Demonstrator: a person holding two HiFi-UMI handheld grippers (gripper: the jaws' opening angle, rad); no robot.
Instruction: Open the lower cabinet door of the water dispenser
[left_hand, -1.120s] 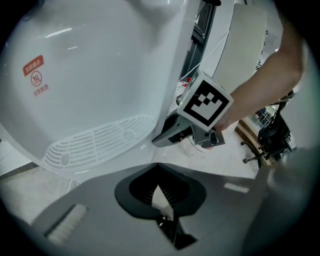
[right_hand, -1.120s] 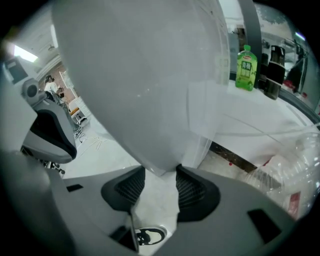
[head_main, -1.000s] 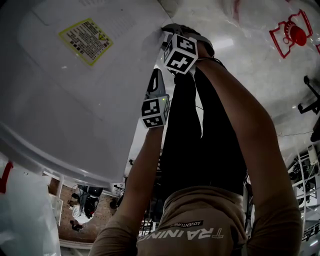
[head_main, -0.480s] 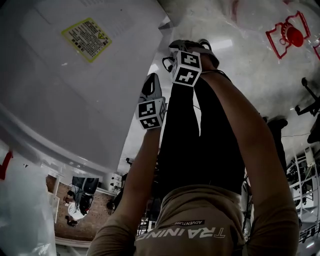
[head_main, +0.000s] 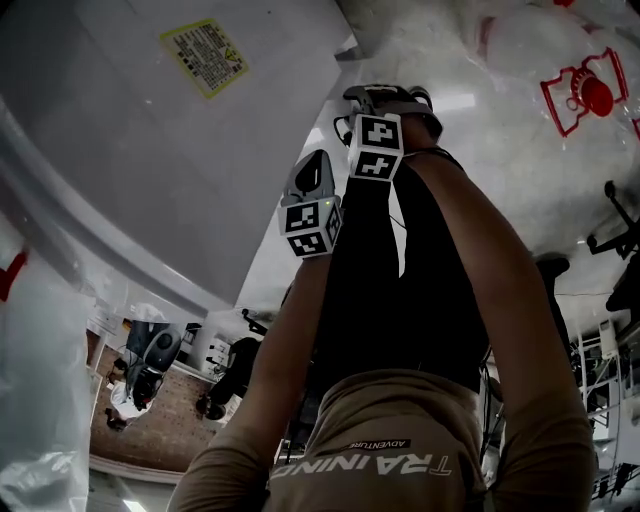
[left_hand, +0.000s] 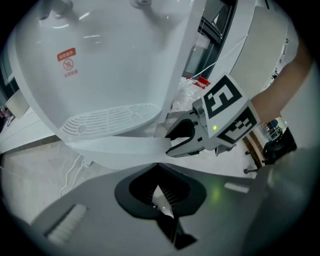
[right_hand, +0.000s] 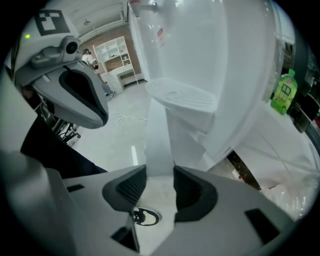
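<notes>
well, two tongs (left, right), one door

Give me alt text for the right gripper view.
The right gripper clamps the edge of a white door below the drip tray. The left gripper hangs at upper left; a green bottle shows at right.

1. Dispenser: white plastic, smooth and glossy.
2. Door: the same smooth white plastic, a little less shiny.
3. Right tool: matt grey plastic; its pads are black and ribbed.
4. Sticker: yellow printed paper.
5. Shirt: soft matt cloth.
</notes>
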